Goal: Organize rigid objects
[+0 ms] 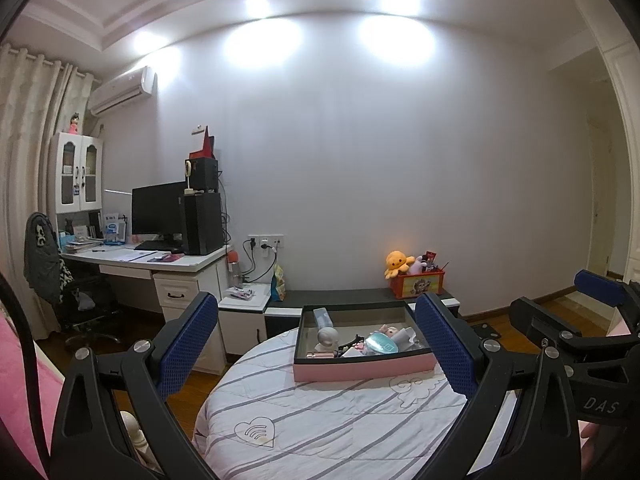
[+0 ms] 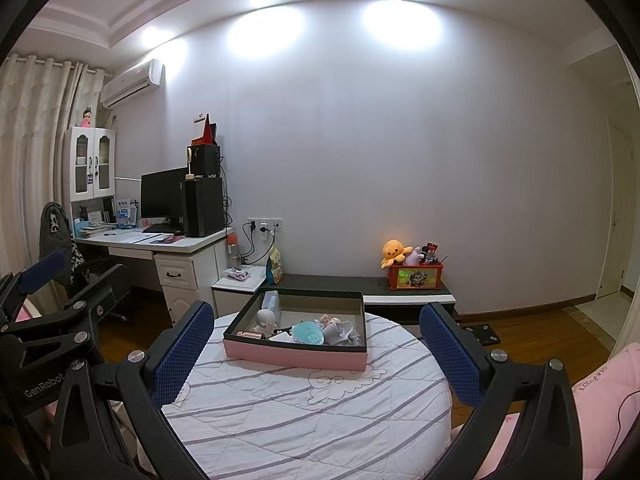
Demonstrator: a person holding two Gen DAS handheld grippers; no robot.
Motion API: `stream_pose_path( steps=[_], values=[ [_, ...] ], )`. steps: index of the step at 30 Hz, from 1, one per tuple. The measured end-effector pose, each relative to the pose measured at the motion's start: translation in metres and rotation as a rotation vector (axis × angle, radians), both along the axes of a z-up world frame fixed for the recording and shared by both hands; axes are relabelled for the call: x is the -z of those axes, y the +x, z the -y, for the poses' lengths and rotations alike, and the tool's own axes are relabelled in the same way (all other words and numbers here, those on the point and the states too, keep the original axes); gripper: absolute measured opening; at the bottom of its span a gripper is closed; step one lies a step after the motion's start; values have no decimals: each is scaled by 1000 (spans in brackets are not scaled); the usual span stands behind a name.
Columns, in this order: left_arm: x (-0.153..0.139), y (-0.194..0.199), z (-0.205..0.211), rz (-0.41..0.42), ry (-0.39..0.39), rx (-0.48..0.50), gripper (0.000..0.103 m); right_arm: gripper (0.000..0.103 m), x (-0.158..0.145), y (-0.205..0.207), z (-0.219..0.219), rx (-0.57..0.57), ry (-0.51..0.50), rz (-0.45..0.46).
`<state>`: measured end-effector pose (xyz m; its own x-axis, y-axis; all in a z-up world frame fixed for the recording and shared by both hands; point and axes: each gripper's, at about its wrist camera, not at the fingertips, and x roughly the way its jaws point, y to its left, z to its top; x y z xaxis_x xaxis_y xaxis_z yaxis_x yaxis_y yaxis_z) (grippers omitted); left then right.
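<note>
A shallow pink box [image 1: 362, 370] [image 2: 296, 354] with a dark rim sits at the far side of a round striped bed cover [image 1: 320, 420] [image 2: 304, 412]. Inside lie a white figure [image 1: 327, 338] [image 2: 266, 319], a teal case [image 1: 382, 343] [image 2: 307, 334], a small doll [image 1: 390, 330] [image 2: 331, 321] and other small items. My left gripper [image 1: 316, 344] is open and empty, held back from the box. My right gripper [image 2: 316, 350] is also open and empty, level with the box's near wall. In the left wrist view the right gripper [image 1: 592, 312] shows at the right edge.
A white desk [image 1: 152, 264] [image 2: 160, 244] with monitor and speakers stands at the left, with a draped chair [image 1: 48, 264] beside it. A low dark bench [image 1: 352, 298] [image 2: 360, 282] carries an orange toy crate [image 1: 418, 282] [image 2: 416, 274]. Wooden floor lies on the right.
</note>
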<state>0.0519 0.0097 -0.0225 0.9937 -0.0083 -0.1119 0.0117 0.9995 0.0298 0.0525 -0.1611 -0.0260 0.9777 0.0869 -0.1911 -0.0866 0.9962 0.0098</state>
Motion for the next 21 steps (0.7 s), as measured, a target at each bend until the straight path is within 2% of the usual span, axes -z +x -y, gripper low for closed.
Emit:
stream_pose_path(
  steps=[21],
  values=[
    [0,1,1,-1,6,-10,100,103,-2,0,-1,3,-3,-9]
  ],
)
